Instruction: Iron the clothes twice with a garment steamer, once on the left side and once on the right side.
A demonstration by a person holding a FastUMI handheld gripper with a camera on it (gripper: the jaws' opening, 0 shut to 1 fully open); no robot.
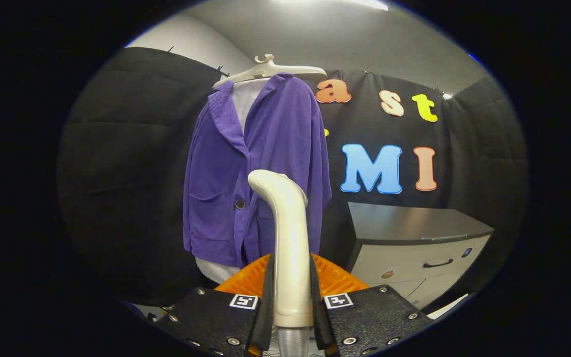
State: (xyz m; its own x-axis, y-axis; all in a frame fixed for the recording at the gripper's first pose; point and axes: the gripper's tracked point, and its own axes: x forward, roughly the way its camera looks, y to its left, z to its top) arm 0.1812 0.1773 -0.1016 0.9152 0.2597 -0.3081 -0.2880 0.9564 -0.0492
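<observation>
Hand-held gripper (291,297) clamped on steamer (285,238) handle, upright. I judge it rigid, smooth, top-heavy: keep grip low. Purple jacket (260,163) on hanger (265,71): soft, will sway.

A grey-topped cabinet (417,243) with a drawer stands by the wall.

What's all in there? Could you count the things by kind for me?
Garments: 2, a purple jacket over a white shirt
Hangers: 1, white hanger
Steamers: 1, garment steamer, clamped in the hand-held gripper
Cabinets: 1, drawer cabinet
Total: 5
</observation>
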